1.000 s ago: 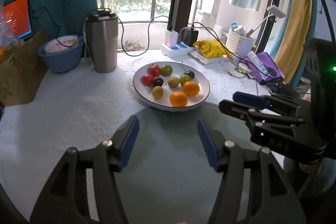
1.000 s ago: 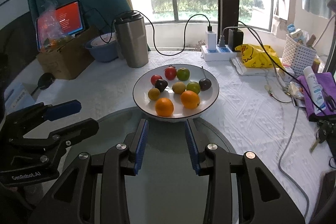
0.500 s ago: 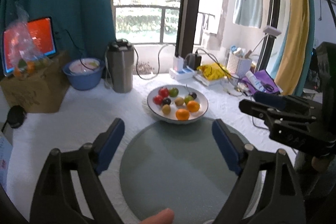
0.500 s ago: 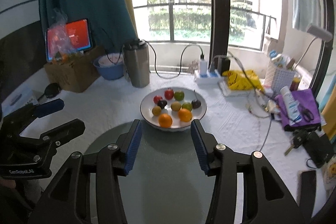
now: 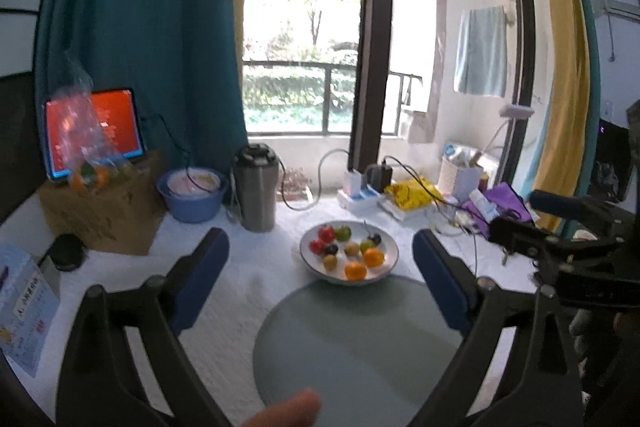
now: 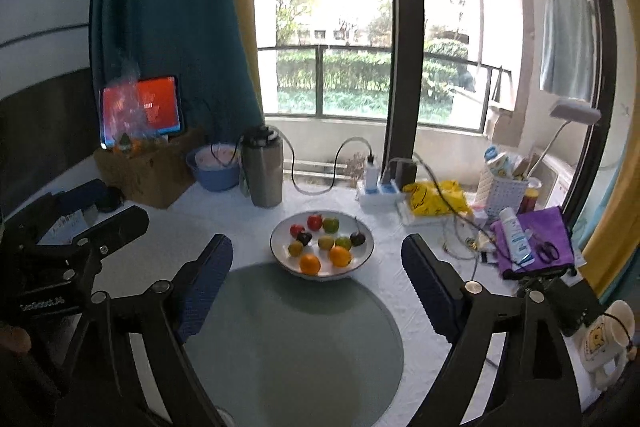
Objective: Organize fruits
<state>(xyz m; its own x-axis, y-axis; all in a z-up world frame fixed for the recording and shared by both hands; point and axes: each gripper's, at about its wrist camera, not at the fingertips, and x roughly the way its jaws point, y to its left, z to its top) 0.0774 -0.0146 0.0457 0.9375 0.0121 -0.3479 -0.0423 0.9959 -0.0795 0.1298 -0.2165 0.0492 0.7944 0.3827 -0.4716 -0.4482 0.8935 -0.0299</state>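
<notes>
Both grippers, left gripper point(image 5: 320, 267) and right gripper point(image 6: 316, 267), have withdrawn and spread wide (empty). Fruits point(image 6: 320, 243) remain in the plate point(image 6: 360, 259) mid-table; sorting not yet started.

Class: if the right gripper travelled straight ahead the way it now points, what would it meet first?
Probably the white plate of fruit, starting with the nearest orange; the open right gripper frames it, though depth is uncertain.
</notes>
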